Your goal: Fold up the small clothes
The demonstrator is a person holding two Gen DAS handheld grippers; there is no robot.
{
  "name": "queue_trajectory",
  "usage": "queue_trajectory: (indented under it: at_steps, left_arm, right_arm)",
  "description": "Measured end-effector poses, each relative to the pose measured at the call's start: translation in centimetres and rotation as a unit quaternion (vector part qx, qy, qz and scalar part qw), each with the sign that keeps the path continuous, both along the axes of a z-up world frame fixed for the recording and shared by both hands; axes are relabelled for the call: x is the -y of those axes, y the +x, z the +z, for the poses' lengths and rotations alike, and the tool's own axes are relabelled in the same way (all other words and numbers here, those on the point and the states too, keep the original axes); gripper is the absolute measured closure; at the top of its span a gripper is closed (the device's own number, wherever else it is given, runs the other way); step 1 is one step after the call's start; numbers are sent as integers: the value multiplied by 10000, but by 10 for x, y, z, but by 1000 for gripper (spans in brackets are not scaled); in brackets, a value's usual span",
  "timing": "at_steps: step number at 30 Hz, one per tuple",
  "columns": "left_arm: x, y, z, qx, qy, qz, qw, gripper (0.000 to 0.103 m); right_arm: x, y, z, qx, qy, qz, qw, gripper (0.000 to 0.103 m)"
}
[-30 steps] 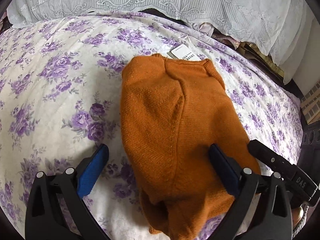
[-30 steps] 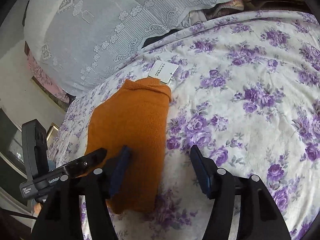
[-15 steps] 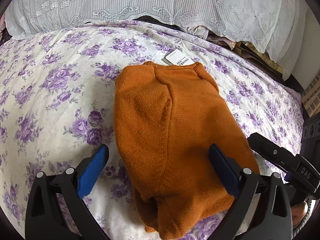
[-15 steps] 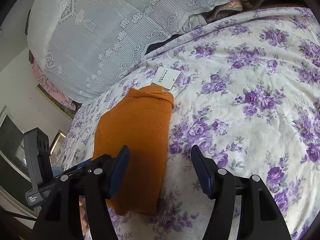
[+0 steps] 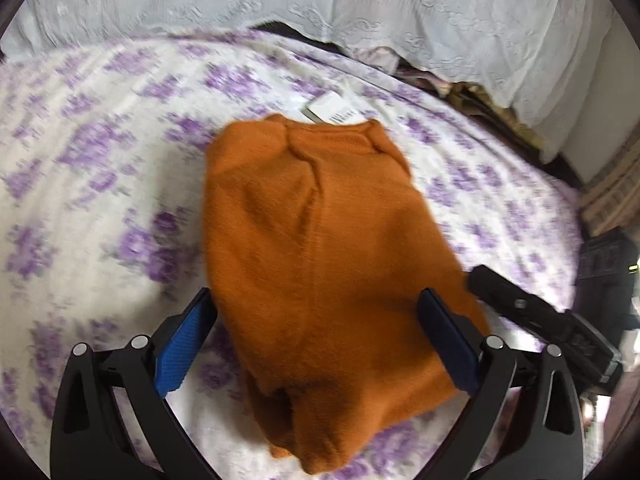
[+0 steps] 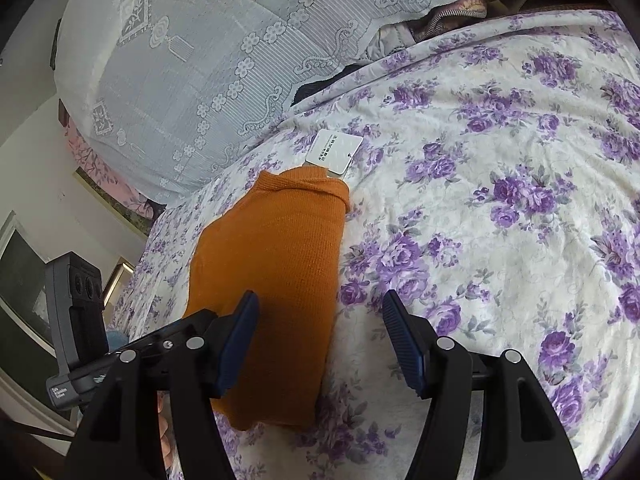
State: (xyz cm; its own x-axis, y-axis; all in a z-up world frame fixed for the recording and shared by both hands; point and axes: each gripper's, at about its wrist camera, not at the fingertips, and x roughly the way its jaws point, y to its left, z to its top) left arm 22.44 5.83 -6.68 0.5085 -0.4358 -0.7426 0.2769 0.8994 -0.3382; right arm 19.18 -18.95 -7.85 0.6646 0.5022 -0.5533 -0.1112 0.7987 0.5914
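Since a second ago the left wrist view has tipped slightly, so the orange knitted sweater (image 5: 320, 256) sits lower and nearer in it, and the picture is now blurred; the garment itself lies as it did, and neither gripper has closed.

That sweater rests flat on the purple-flowered white bedspread (image 6: 500, 200), folded into a long narrow block with both sides turned in to a ridge down its middle. A white paper hang tag (image 6: 334, 151) pokes out from its far, neckline end, touching the knit. Behind the tag a white lace cover (image 5: 360, 8) drapes over the heap at the bed's far side.

The left gripper (image 5: 320, 340) hangs over the sweater's near end with its jaws wide apart, one blue pad off the left edge and the other above the right part of the cloth, pressing on nothing. The right gripper (image 6: 320, 340) has its jaws apart too, straddling the sweater's right edge: one pad over the knit, the other over bare bedspread beside it. Both being at the near hem suggests, I judge, a readiness to pick up that end and carry it towards the tag for a crosswise fold.

The knit looks thick, soft and slightly lumpy at the near hem, where layers bunch unevenly.
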Motion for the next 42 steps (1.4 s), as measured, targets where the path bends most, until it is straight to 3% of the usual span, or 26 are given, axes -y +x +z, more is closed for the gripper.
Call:
queue_trajectory:
  at_steps: [4,13,21,22,25,28,35,42]
  left_arm:
    - [-10,12,-16,-530,-440,-32,9976,4]
    - [-5,10,-16,-528,-701,-231,9959,5]
    - [0,13,-19,-544,-520,-221,9969,4]
    - [0,13,-19,-540,-505,-219,9970,4]
    - [1,14,-19,-537,-478,-207,9972,4]
    - [2,15,-19,-527,-412,-220,9975,4]
    - [4,17,-22,-509,-314,-253,9979,4]
    - [4,19,-23,-488,-288,-241,9981,4]
  right_arm:
    - [1,6,-2,-70,104,-5,9999,38]
    - [-5,27,-5,-259,287,126,9992,37]
    - [-10,42,-6,-293,410,218,9985,35]
    - [-9,45,-4,-273,419,202,9985,37]
    - [-8,65,-1,-345,387,250,9983,70]
    - [-7,88,-11,-573,546,213,9966,71]
    - [-14,130,-14,-566,433,220,9972,73]
    - [6,142,-23,-505,1221,55,9912,75]
